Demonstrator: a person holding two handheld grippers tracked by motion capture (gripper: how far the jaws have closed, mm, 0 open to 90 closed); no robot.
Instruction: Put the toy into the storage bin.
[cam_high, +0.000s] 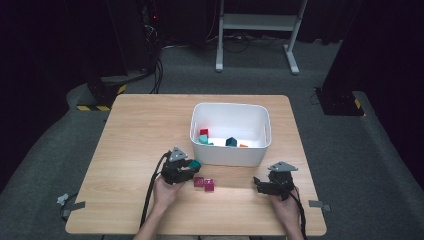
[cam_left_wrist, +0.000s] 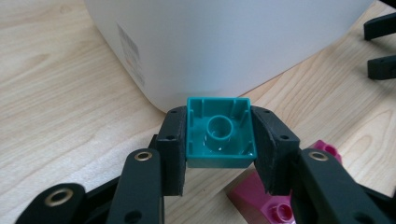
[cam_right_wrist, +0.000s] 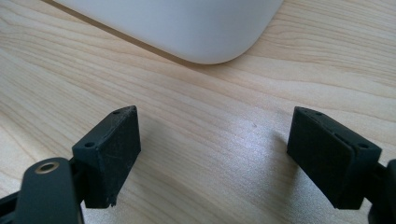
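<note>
Teal block (cam_left_wrist: 219, 133) sits clamped in the left claw (cam_left_wrist: 219, 140); right claw (cam_right_wrist: 215, 158) gapes wide.

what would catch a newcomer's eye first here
The teal brick, clamped hollow side up in the left gripper, sits just in front of the white bin. Two magenta bricks lie on the table beside that gripper, and a few more coloured bricks lie inside the bin. The right gripper hangs open over bare wood near the bin's corner.
</note>
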